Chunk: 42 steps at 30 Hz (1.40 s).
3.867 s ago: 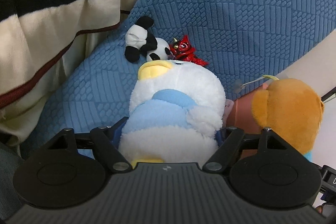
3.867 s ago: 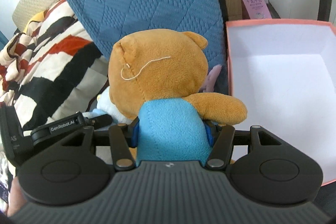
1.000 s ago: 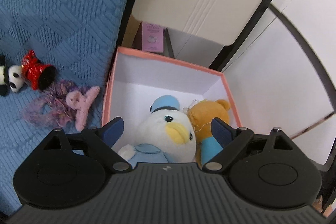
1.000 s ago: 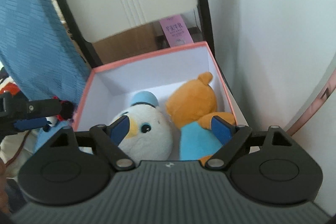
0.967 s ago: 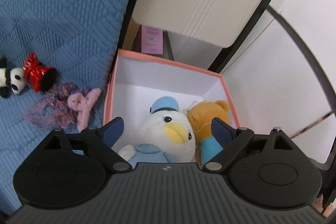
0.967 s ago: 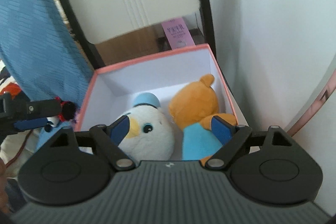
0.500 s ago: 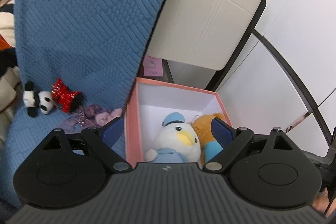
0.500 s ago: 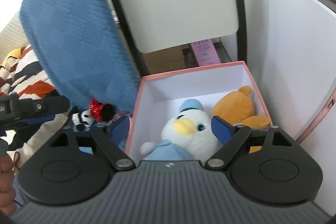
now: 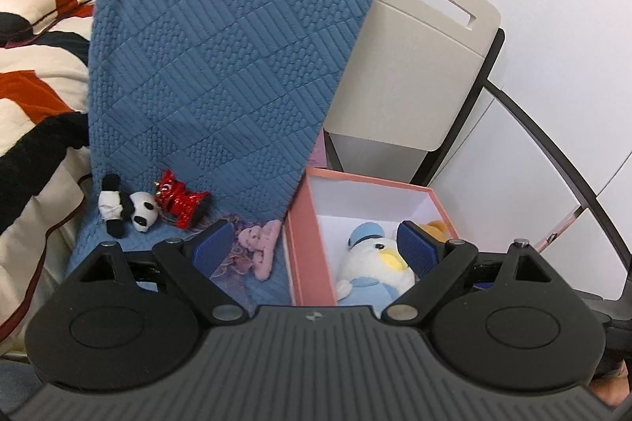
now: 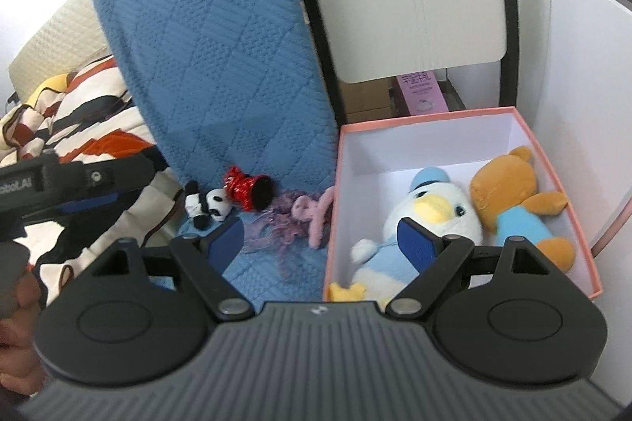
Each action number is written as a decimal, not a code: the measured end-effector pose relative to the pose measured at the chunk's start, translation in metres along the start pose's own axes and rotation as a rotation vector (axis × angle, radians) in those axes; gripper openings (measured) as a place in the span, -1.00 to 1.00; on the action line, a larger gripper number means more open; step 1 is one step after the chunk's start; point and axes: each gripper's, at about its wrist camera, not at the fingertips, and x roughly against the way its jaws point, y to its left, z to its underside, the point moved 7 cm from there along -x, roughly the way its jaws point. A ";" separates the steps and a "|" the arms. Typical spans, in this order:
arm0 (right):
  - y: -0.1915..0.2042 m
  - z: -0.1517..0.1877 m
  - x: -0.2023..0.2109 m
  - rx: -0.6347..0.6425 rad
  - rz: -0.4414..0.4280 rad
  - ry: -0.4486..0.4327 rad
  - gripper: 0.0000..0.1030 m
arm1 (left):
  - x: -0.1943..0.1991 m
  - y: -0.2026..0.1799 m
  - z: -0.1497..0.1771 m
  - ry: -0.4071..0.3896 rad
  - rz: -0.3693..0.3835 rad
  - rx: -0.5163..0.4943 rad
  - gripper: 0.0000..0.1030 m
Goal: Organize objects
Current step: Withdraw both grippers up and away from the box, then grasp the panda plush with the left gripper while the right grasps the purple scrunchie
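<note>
This was a home — a bedroom or living corner, by the look of it. A striped quilt (image 9: 35,73) in cream, black and rust lay rumpled at the left of the frame, beside a blue quilted cushion (image 9: 221,65) standing upright. Small plush toys (image 9: 130,209) lay at its foot, and a pink storage box (image 10: 442,128) at lower right held two more — plain white cabinet panels (image 9: 561,73) filled the right side.

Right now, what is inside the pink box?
Inside the pink box lie a white duck plush and a brown bear plush, side by side. The floor beneath them is covered.
</note>
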 end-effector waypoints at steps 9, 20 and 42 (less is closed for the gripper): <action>0.030 0.029 -0.005 0.004 0.008 0.012 0.67 | 0.013 0.035 0.015 -0.011 -0.021 0.007 0.80; 0.044 0.063 -0.028 -0.062 -0.025 0.054 0.67 | 0.022 0.076 0.032 -0.037 -0.047 0.006 0.85; 0.053 0.080 -0.090 0.036 -0.002 0.121 0.67 | -0.050 0.148 0.054 -0.075 -0.161 0.039 1.00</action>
